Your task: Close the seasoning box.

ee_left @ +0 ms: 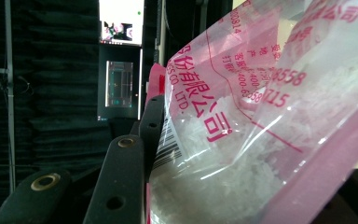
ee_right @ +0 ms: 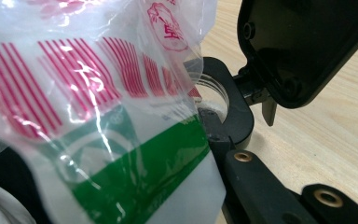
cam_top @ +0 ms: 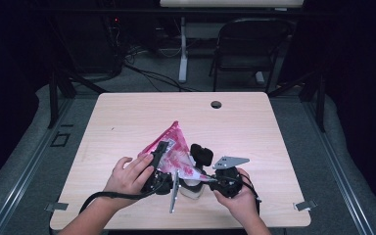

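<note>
A clear plastic bag (cam_top: pixel 175 142) with pink print and white grains (ee_left: pixel 223 154) is held tilted above the near middle of the table. My left gripper (cam_top: pixel 162 155) is shut on it, one black finger (ee_left: pixel 121 177) pressed to its side. Just right of it stands a pale jar (cam_top: pixel 192 190) with a black collar (ee_right: pixel 228 112), its black flip lid (cam_top: pixel 201 154) raised. My right gripper (cam_top: pixel 214 182) is shut on the jar, a finger (ee_right: pixel 261 186) against the collar. The bag's lower end (ee_right: pixel 121 140) hangs over the jar's mouth and hides most of it.
The light wooden table (cam_top: pixel 127 112) has a round cable hole (cam_top: pixel 216 104) near its far edge. A black folding chair (cam_top: pixel 247 44) and a white desk leg (cam_top: pixel 182 49) stand beyond it. Dark curtains and a lit screen (ee_left: pixel 120 21) lie past the left gripper.
</note>
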Tool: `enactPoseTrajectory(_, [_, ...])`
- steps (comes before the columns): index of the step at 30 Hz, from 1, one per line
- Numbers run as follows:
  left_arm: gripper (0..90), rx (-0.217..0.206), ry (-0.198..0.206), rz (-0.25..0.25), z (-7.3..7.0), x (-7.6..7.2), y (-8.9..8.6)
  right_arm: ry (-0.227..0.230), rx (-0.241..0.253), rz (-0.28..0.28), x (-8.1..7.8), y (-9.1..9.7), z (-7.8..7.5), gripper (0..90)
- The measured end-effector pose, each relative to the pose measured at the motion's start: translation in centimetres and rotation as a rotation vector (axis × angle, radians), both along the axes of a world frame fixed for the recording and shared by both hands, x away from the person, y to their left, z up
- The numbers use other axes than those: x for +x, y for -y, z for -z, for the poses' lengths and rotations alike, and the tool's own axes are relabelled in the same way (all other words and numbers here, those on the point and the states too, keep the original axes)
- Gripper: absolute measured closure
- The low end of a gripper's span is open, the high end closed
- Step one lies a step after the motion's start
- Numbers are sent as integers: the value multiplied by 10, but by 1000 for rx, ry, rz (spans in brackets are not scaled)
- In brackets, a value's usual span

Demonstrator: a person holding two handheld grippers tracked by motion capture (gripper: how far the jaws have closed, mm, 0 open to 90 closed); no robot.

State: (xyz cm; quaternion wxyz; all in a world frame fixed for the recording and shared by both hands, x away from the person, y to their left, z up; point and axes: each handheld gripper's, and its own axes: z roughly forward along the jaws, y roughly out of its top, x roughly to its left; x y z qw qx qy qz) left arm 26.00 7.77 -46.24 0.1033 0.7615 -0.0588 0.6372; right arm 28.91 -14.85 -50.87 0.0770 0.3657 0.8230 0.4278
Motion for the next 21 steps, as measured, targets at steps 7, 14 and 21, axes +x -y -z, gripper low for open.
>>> enactPoseTrajectory(7, [649,8,-2,-1,-1,0,1,-5,2,0,0,1,0,900])
enactPoseTrajectory(14, [645,17,-2,7,-3,-1,2,-9,3,-1,0,1,0,900])
enactPoseTrajectory(21, [640,14,1,6,-3,-2,3,-9,3,0,0,1,0,900])
